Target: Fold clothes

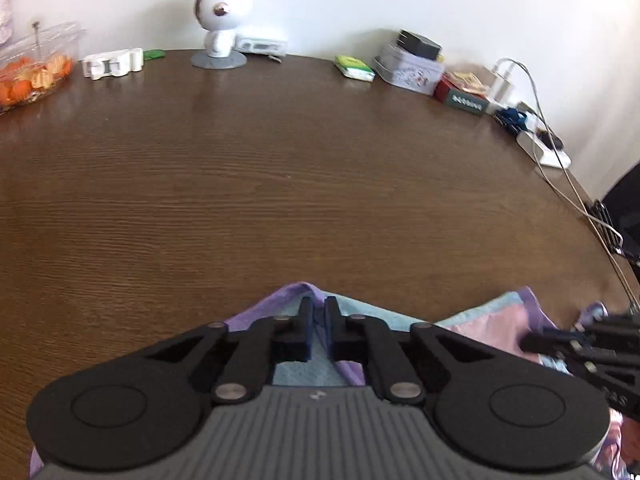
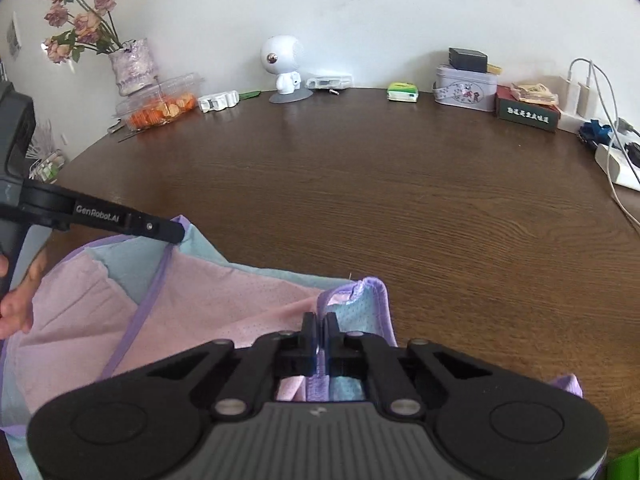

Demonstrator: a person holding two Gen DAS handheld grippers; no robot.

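You're mid-fold: the pastel garment (image 2: 208,296) lies at the lower frame on the brown table (image 2: 400,208), left gripper (image 1: 319,322) and right gripper (image 2: 319,334) each pinched tight on a purple-trimmed edge; next, I'd judge, carry both edges across evenly. Only the right wrist view shows the garment's pink spread, your hand (image 2: 16,308) and the flower vase (image 2: 132,66).

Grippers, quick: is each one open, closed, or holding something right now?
Left gripper: closed, pinching the purple edge of the garment.
Right gripper: closed, pinching the garment's purple hem.
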